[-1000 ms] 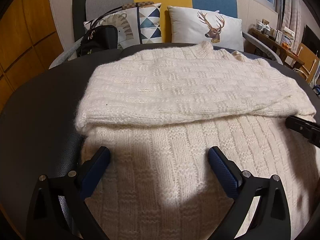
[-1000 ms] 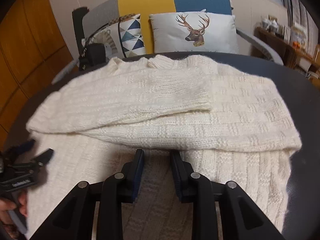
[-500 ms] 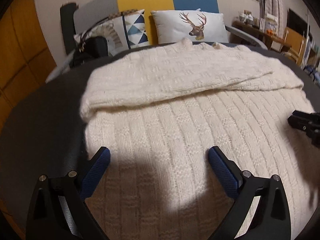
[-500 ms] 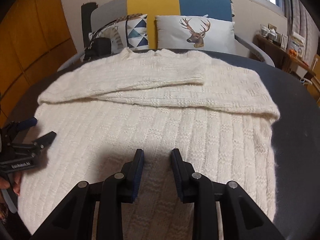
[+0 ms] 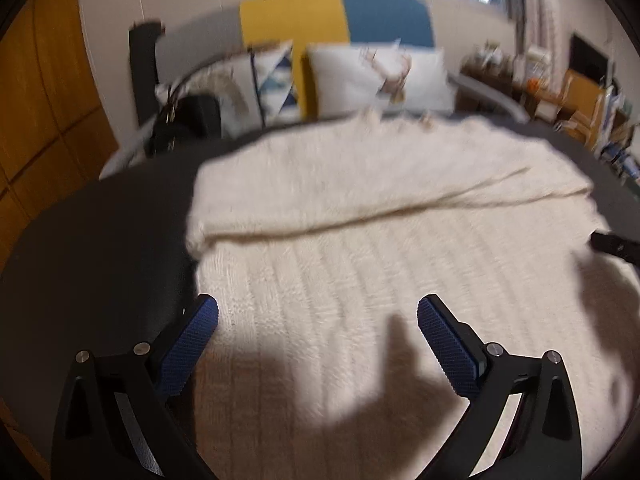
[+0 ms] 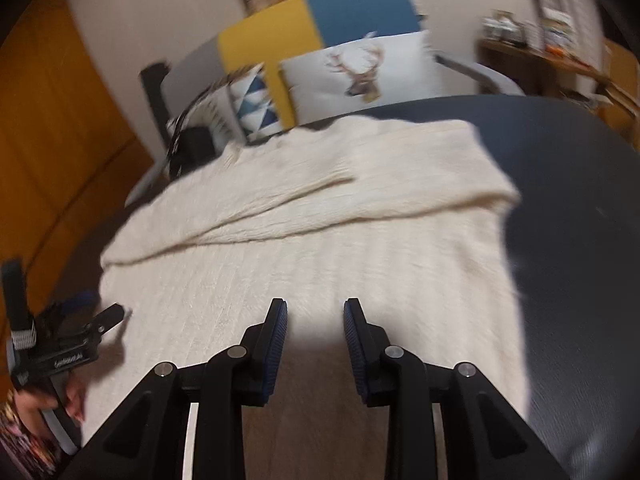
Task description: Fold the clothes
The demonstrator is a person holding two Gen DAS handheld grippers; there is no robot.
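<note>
A cream knit sweater (image 5: pixel 360 260) lies flat on the dark table (image 5: pixel 100 240), its sleeves folded across the upper part. My left gripper (image 5: pixel 318 308) hovers wide open above the lower left of the sweater body, with nothing between its blue pads. In the right wrist view the sweater (image 6: pixel 320 248) fills the middle. My right gripper (image 6: pixel 315 304) stands over its lower middle, jaws narrowly apart and empty. The left gripper (image 6: pixel 100 306) shows at the left edge, held by a hand. A tip of the right gripper (image 5: pixel 612 244) shows at the far right. Both views are blurred.
Behind the table stands a sofa with a deer pillow (image 6: pixel 360 72), a triangle-patterned pillow (image 5: pixel 276 76) and a black bag (image 5: pixel 188 120). Bare dark table (image 6: pixel 580 200) lies right of the sweater. A cluttered shelf (image 5: pixel 560 92) sits at the back right, wooden panels on the left.
Both grippers have drawn back from the folded sleeves toward the sweater's near part, so more of the body shows ahead of them. The right wrist view has tilted. Neither gripper took hold of anything.
</note>
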